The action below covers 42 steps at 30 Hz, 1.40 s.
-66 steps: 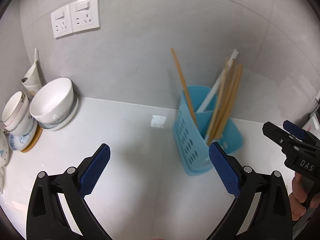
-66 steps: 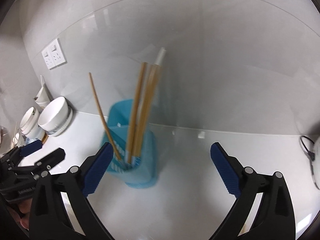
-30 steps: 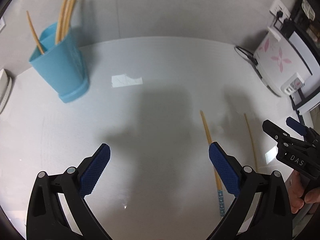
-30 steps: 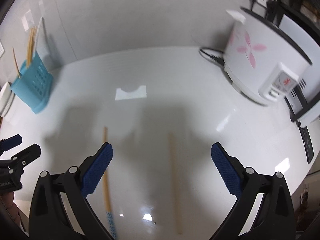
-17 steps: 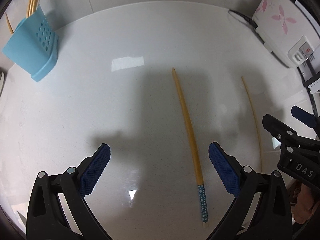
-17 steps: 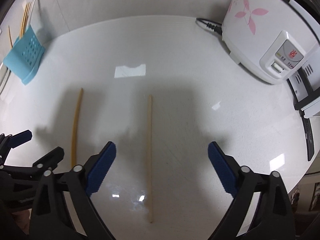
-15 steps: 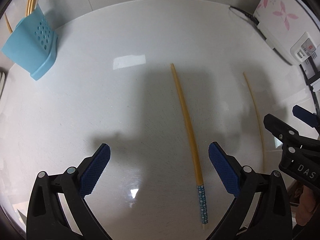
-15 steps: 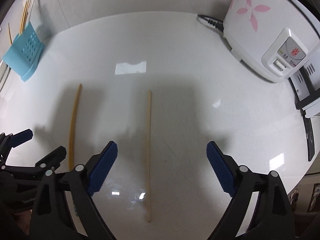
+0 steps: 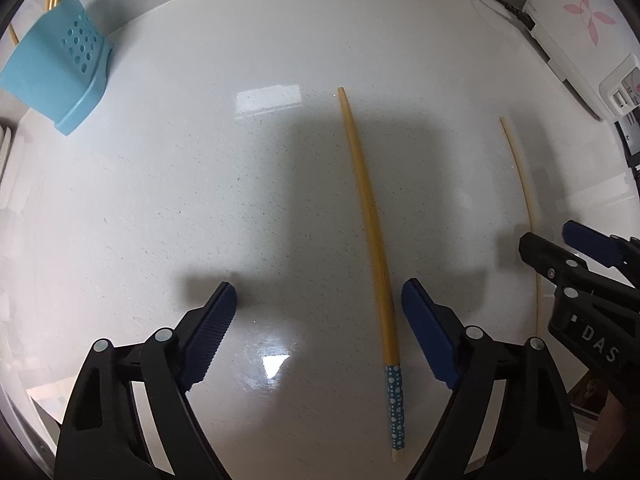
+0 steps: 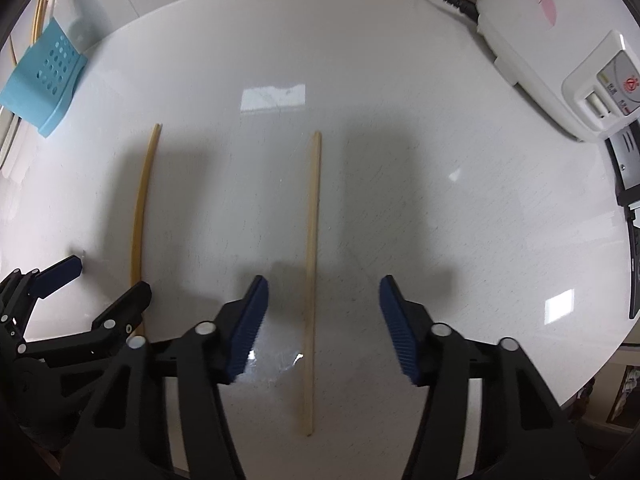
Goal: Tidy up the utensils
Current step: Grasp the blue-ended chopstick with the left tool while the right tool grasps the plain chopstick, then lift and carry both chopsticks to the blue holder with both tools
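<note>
Two chopsticks lie apart on the white countertop point(image 9: 160, 200). The yellow chopstick point(image 9: 372, 220), with a blue dotted end, lies between the fingers of my left gripper point(image 9: 320, 292), close to the right finger. That gripper's jaws are closing and the pads do not touch the stick. The pale chopstick point(image 10: 314, 240) lies between the fingers of my right gripper point(image 10: 323, 286), whose jaws are also closing with a gap on both sides. Both grippers point down at the counter. At the far left the blue perforated holder point(image 9: 60, 80) holds more chopsticks.
A white rice cooker point(image 10: 540, 40) with a pink flower print and a black cord stands at the back right. The counter's rounded edge runs along the right and front. A tiled wall rises behind the holder point(image 10: 40, 88).
Both grippers have sunk closer to the counter above the chopsticks. Both pairs of jaws have narrowed, the right pair much more than the left.
</note>
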{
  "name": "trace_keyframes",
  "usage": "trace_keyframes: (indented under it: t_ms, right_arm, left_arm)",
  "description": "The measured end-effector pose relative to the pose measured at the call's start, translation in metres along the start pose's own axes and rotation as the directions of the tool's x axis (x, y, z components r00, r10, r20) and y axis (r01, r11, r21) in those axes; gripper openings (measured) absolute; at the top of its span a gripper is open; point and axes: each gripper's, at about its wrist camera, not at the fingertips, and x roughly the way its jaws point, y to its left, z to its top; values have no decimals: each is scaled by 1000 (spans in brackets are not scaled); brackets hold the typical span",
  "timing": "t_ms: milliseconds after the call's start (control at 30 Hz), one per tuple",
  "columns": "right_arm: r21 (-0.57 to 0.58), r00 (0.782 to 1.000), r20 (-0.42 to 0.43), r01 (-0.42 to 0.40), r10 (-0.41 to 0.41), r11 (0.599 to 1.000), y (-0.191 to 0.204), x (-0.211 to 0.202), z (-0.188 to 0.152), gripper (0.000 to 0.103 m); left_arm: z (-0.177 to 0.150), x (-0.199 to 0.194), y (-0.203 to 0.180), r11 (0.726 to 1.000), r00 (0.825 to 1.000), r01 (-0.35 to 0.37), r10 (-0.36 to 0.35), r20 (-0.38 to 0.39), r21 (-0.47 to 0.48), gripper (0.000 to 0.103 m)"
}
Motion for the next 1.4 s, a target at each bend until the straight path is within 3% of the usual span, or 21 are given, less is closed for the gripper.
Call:
trace_keyframes:
  t_ms: [200, 267, 367, 400, 433, 533, 933, 1400]
  right_arm:
    - [12, 999, -41, -6, 6, 1000, 4, 5, 4, 35]
    - [15, 999, -53, -6, 6, 1000, 5, 5, 6, 31]
    - [31, 997, -73, -4, 6, 1000, 6, 7, 12, 17]
    - [35, 997, -79, -3, 6, 999, 7, 8, 13, 3]
    - [30, 996, -87, 10, -7, 1000, 9, 8, 14, 4]
    - [15, 996, -79, 40, -39, 999, 12, 8, 17, 4]
    - [35, 998, -57, 30, -28, 999, 11, 0, 20, 3]
    - [71, 997, 68, -42, 37, 997, 2, -39, 29, 3]
  left_arm:
    - [3, -6, 1, 1000, 998, 4, -3, -61, 9, 50]
    - [5, -7, 1, 1000, 997, 2, -1, -81, 10, 35]
    - [8, -7, 2, 1000, 995, -3, 4, -96, 11, 12]
    - [9, -7, 3, 1000, 995, -3, 4, -98, 9, 11]
    - [9, -7, 4, 1000, 995, 3, -2, -100, 8, 7]
    - [11, -7, 6, 1000, 995, 9, -8, -97, 10, 7]
    - [-3, -22, 24, 1000, 998, 21, -21, -62, 2, 7]
    - [-1, -55, 51, 1000, 999, 11, -11, 31, -19, 7]
